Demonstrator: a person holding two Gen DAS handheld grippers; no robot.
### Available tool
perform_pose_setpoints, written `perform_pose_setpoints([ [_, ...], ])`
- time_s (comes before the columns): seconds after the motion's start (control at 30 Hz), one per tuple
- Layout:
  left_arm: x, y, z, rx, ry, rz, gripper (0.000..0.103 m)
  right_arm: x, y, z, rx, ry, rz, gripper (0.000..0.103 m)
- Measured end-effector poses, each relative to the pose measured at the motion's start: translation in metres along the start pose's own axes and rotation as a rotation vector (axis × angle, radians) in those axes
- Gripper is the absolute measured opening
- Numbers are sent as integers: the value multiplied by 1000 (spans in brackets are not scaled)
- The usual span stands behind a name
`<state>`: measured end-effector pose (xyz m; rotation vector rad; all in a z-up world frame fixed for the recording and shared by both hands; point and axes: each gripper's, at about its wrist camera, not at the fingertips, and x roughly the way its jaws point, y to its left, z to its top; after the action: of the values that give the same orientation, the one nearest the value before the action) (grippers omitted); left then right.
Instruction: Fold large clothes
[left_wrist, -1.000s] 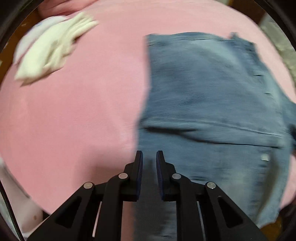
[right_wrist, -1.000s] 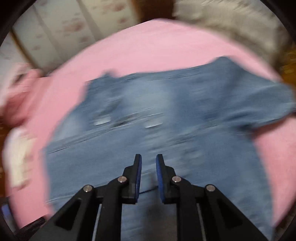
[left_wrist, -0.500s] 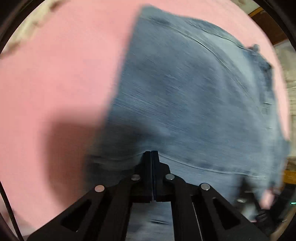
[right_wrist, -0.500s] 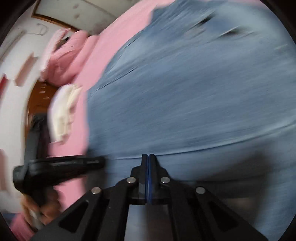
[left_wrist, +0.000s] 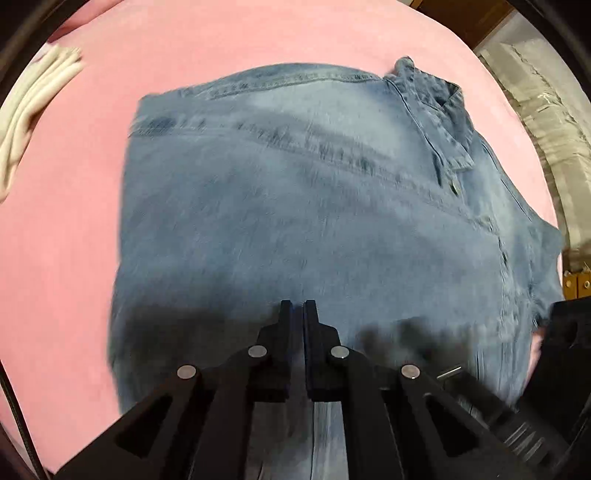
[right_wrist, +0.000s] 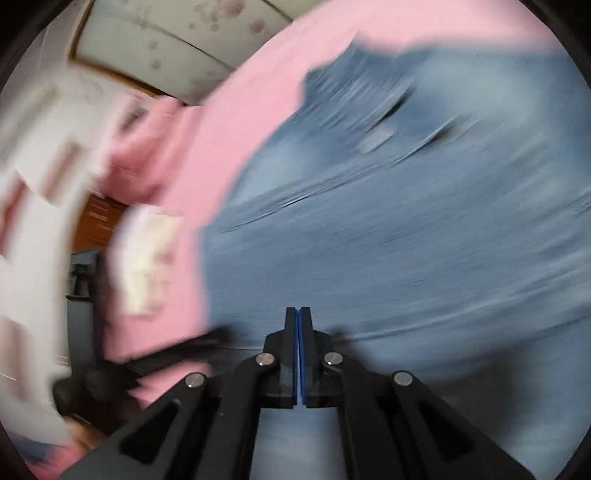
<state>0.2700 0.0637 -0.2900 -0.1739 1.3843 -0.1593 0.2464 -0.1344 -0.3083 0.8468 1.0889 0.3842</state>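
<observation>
No readable text anywhere: denim shirt (left_wrist: 314, 206) shows no legible label, and the right wrist view is blurred.

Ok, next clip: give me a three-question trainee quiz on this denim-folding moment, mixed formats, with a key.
1. True or false: the left gripper stands wide open above the denim garment.
2. Multiple choice: the denim garment lies on a) a wooden table, b) a pink bedsheet, c) a grey carpet.
3. Fill in: at the left edge of the left wrist view, a folded ______ cloth lies on the sheet.

Key: 1 false, its jaws are shut, like those of the right gripper; 2 b; 3 white.
</observation>
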Motion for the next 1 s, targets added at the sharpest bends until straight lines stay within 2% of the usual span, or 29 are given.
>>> perform_pose_setpoints([
  [0.1,24,19,31,-67,-18,-21,2,43,-3,14,-25,21,-31,0],
  [0.13,29,27,39,-75,-28,-11,2,47,-8,20,-32,16,-56,0],
  [0.17,31,34,52,-66,-43,38,2,49,-18,33,-42,3,-63,0],
  [0.2,29,47,54,-65,-68,78,2,41,-25,43,-49,-21,-62,0],
  [0.27,26,66,69,-103,-125,171,2,12,-45,65,-33,-112,-125,0],
  [0.3,27,81,76,-146,-133,205,2,-15,-62,75,-1,-187,-202,0],
  [0.33,30,94,82,-179,-123,208,2,-34,-76,82,26,-235,-255,0],
  [0.37,33,104,88,-205,-113,181,2,-59,-93,89,58,-308,-396,0],
  [0.4,36,111,93,-222,-107,161,1,-76,-107,92,65,-334,-413,0],
  [0.43,38,112,96,-221,-110,165,1,-89,-118,94,76,-337,-380,0],
  [0.5,39,108,97,-216,-119,193,1,-105,-118,95,69,-331,-518,0],
  [0.53,38,103,97,-216,-128,209,1,-111,-112,93,46,-334,-557,0],
  [0.57,35,98,93,-215,-128,210,1,-117,-106,87,36,-345,-545,0],
  [0.6,34,91,89,-219,-117,176,1,-121,-98,81,28,-357,-514,0],
  [0.67,32,84,78,-254,-96,65,3,-120,-77,65,5,-353,-430,0],
  [0.73,32,78,63,-289,-52,-68,4,-97,-52,37,-30,-262,-289,0],
  [0.8,45,71,51,-314,53,-178,4,-58,-32,22,-67,-131,-219,0],
  [0.83,51,68,44,-325,79,-203,4,-36,-18,10,-124,-75,-224,0],
  [0.93,43,85,26,-301,31,-152,3,-6,2,-12,-242,-33,-307,0],
  [1.0,39,98,29,-290,-1,-79,2,-9,-8,-9,-216,-29,-298,0],
])
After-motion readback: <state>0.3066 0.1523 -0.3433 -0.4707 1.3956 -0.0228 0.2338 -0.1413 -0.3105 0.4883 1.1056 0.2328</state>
